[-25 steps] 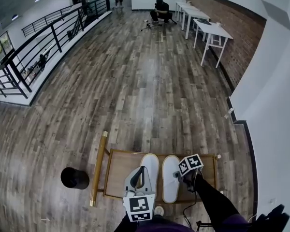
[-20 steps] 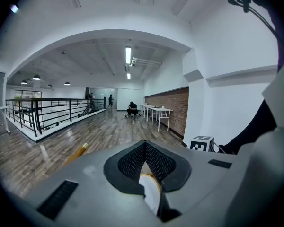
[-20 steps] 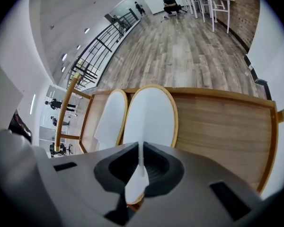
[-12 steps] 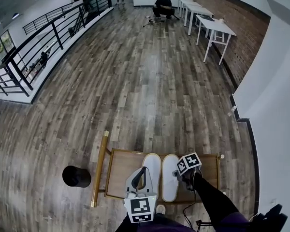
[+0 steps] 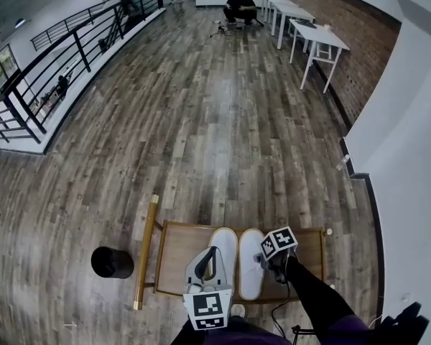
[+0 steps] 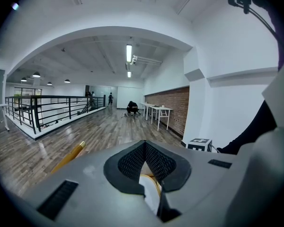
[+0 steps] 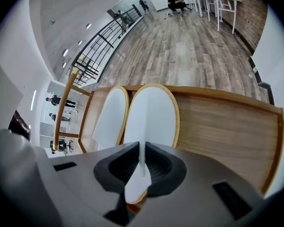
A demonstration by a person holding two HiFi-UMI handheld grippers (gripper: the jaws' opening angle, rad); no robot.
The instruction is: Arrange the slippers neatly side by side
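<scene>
Two white slippers with tan rims lie close side by side, toes away from me, on a low wooden table (image 5: 178, 257). The left slipper (image 5: 223, 244) (image 7: 110, 116) is partly hidden in the head view by my left gripper (image 5: 213, 252), which hovers over its near end. Its jaws meet at the tip with nothing between them (image 6: 143, 144), and a bit of slipper shows below. My right gripper (image 5: 263, 261) (image 7: 141, 162) is shut on the thin white upper of the right slipper (image 5: 251, 264) (image 7: 152, 111) near its heel.
A gold bar (image 5: 146, 253) runs along the table's left side. A black round bin (image 5: 112, 262) stands on the wood floor to the left. White tables (image 5: 312, 38) line the brick wall at the far right, a person crouches at the far end (image 5: 238, 6), and a black railing (image 5: 50, 70) runs along the left.
</scene>
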